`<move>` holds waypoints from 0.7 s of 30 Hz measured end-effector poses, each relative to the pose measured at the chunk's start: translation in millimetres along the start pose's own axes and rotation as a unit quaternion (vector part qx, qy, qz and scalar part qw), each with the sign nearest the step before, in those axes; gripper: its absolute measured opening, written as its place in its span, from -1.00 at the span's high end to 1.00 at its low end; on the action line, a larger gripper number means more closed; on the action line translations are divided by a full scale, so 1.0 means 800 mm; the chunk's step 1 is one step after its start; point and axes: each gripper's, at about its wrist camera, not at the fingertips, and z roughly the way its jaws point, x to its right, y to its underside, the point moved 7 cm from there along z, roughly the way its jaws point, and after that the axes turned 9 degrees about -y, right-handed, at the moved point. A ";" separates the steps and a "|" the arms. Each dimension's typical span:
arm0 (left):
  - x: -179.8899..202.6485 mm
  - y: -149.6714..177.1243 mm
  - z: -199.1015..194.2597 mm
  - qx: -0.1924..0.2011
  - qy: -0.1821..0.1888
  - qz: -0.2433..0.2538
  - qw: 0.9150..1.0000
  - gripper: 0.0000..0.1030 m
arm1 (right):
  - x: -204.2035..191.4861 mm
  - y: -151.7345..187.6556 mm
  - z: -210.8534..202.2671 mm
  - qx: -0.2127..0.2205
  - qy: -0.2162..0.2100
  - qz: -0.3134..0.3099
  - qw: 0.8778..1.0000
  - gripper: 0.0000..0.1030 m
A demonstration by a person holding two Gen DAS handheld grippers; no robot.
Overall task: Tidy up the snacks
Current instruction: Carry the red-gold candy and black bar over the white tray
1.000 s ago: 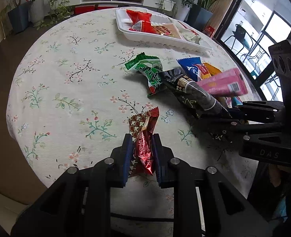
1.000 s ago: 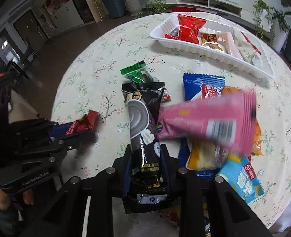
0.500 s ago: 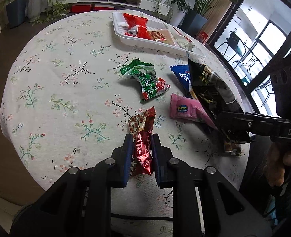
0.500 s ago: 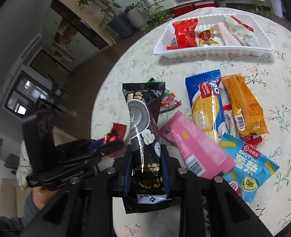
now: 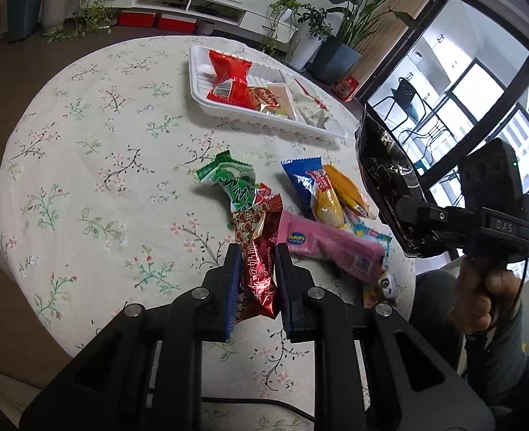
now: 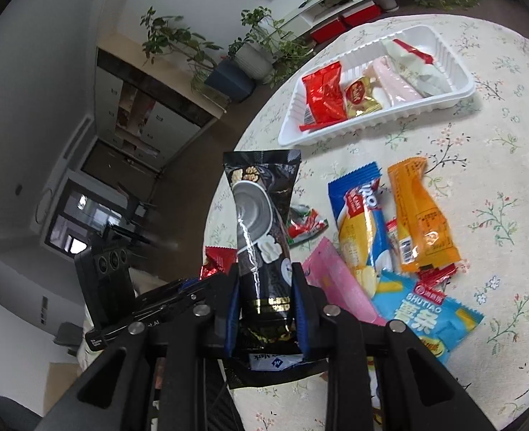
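Note:
My left gripper [image 5: 257, 255] is shut on a dark red foil snack [image 5: 259, 251], held a little above the floral tablecloth. My right gripper [image 6: 264, 280] is shut on a long black snack packet [image 6: 262, 222], lifted clear of the table; in the left wrist view the same black packet [image 5: 386, 172] stands at the right, raised in the air. A white tray [image 5: 199, 97] at the far side holds a red packet [image 5: 228, 75], a gold one and pale ones; in the right wrist view the tray [image 6: 454, 97] lies at the upper right.
Loose on the cloth lie a green packet [image 5: 232, 183], a pink bar [image 5: 332, 244], a blue-and-yellow packet [image 6: 361, 230], an orange packet [image 6: 418, 219] and a light blue bag [image 6: 426, 319]. A hand [image 5: 479, 298] grips the right tool. Potted plants and windows ring the round table.
Both grippers have risen with their snacks. The black packet has left the pile and tilted up, and the pink bar that rested on it has dropped flat on the cloth.

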 end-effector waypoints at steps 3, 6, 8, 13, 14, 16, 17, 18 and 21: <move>0.006 -0.023 -0.005 0.007 0.012 0.000 1.000 0.66 | 0.010 -0.013 -0.015 0.016 -0.011 0.017 1.000 0.46; 0.014 -0.054 -0.007 0.013 0.019 0.009 1.000 0.66 | 0.020 -0.031 -0.032 0.035 -0.009 0.024 0.999 0.46; 0.019 -0.079 -0.004 0.017 0.025 0.012 0.999 0.66 | 0.028 -0.045 -0.044 0.045 -0.006 0.027 0.999 0.46; 0.033 -0.146 0.010 0.023 0.034 0.022 0.999 0.66 | 0.044 -0.097 -0.072 0.078 0.019 0.020 0.997 0.46; 0.039 -0.160 0.015 0.022 0.035 0.028 0.999 0.66 | 0.046 -0.110 -0.078 0.084 0.023 0.018 0.996 0.46; 0.049 -0.187 0.025 0.021 0.034 0.038 0.999 0.66 | 0.051 -0.137 -0.086 0.095 0.034 0.014 0.995 0.46; 0.055 -0.199 0.032 0.019 0.035 0.042 0.998 0.66 | 0.053 -0.150 -0.090 0.099 0.038 0.013 0.994 0.46; 0.060 -0.213 0.040 0.017 0.036 0.045 0.998 0.66 | 0.055 -0.165 -0.091 0.103 0.045 0.011 0.994 0.46; 0.073 -0.249 0.067 0.012 0.031 0.053 0.998 0.66 | 0.058 -0.201 -0.086 0.101 0.073 -0.004 0.992 0.46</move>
